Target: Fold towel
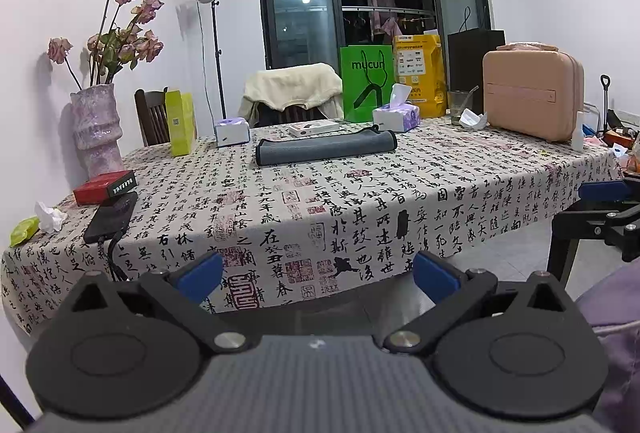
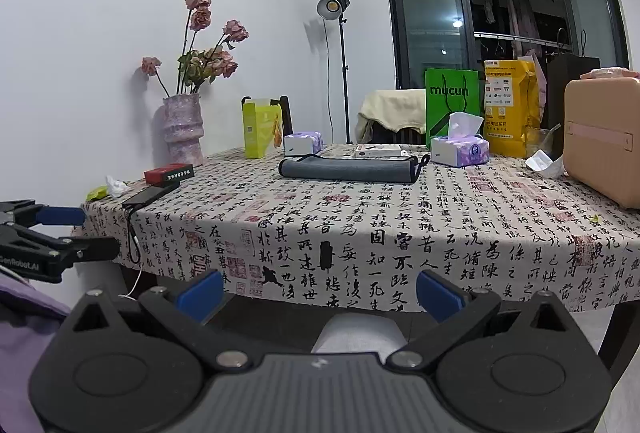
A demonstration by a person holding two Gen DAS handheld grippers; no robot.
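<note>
A grey towel [image 1: 326,147] lies folded into a long flat strip with a dark edge near the far side of the table; it also shows in the right wrist view [image 2: 350,168]. My left gripper [image 1: 318,275] is open and empty, held below and in front of the table's near edge, far from the towel. My right gripper [image 2: 320,291] is also open and empty, at about the same height in front of the table edge. The right gripper shows at the right edge of the left wrist view [image 1: 612,211], and the left gripper at the left edge of the right wrist view [image 2: 64,233].
The table [image 1: 360,201] has a calligraphy-print cloth. On it stand a vase of dried roses [image 1: 96,125], a red box [image 1: 105,187], a black phone with a cable [image 1: 112,217], tissue boxes [image 1: 396,115], a green bag [image 1: 366,83], a yellow bag [image 1: 420,75] and a pink case [image 1: 534,95].
</note>
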